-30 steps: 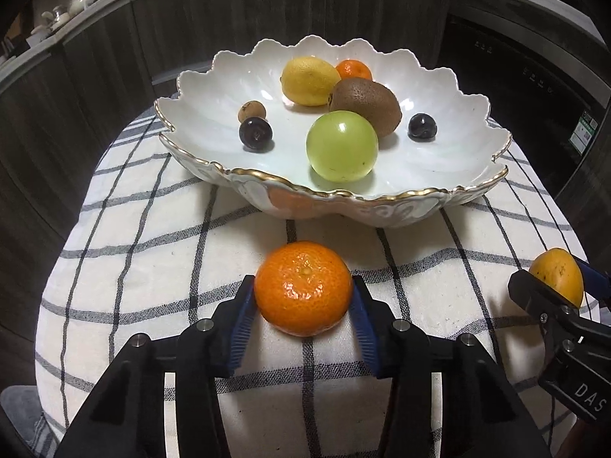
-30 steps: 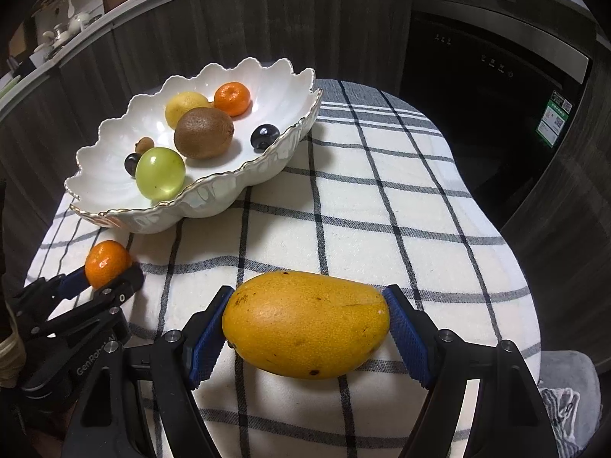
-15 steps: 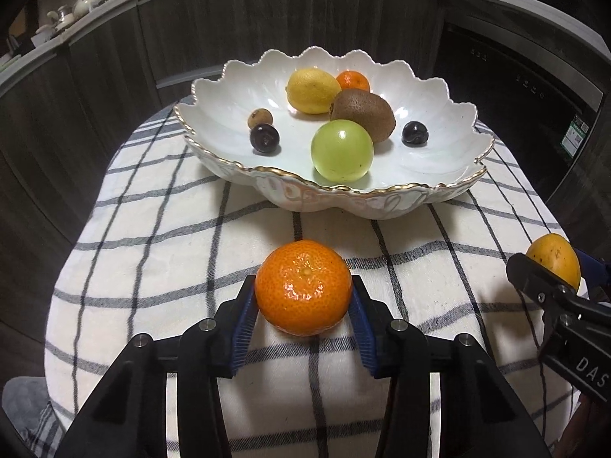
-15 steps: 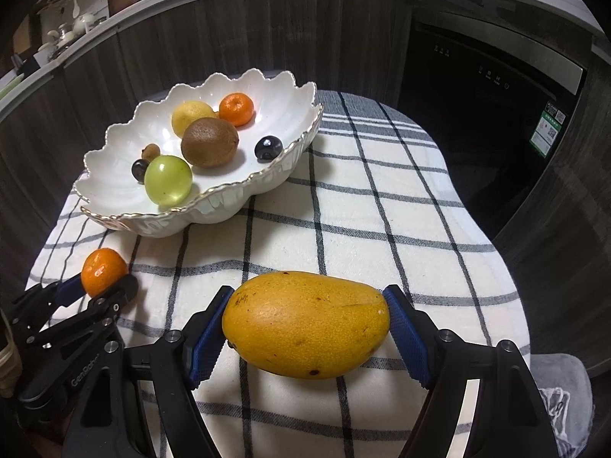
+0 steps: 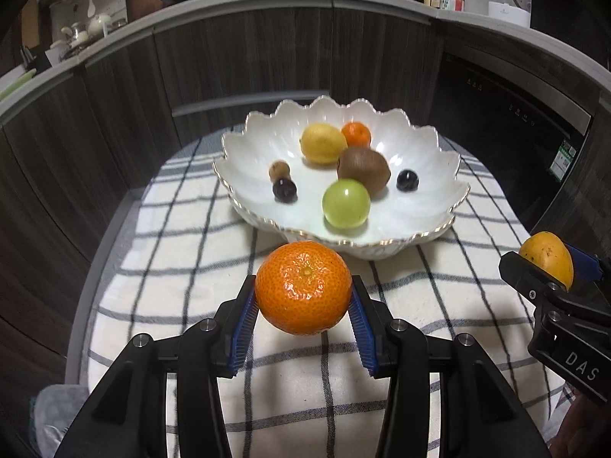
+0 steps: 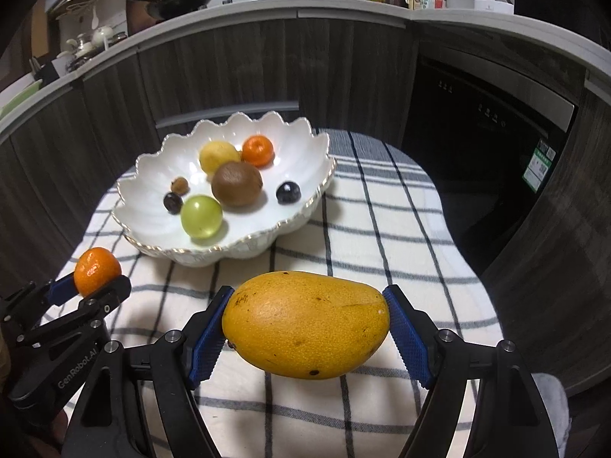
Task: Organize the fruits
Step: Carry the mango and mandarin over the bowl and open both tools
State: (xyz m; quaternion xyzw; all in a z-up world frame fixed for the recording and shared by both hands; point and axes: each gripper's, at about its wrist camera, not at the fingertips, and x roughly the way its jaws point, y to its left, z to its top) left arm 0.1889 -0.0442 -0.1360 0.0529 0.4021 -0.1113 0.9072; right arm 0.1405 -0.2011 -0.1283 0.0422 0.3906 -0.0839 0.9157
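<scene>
Left wrist view: low, near, facing twelve o'clock toward scalloped white ceramic bowl [image 5: 420, 206]. Right wrist view: likewise, bowl [image 6: 290, 152] at eleven o'clock. Shared: bowl, checked white tablecloth [image 5: 183, 252].

Dim kitchen, overhead glare on the bowl [image 5: 439, 168], fisheye-warped dark edges, slight blur.

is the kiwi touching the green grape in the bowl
Cannot tell. In both wrist views the kiwi and the green grape overlap or meet at their edges in the bowl, with no gap showing, but neither view shows actual contact.
</scene>
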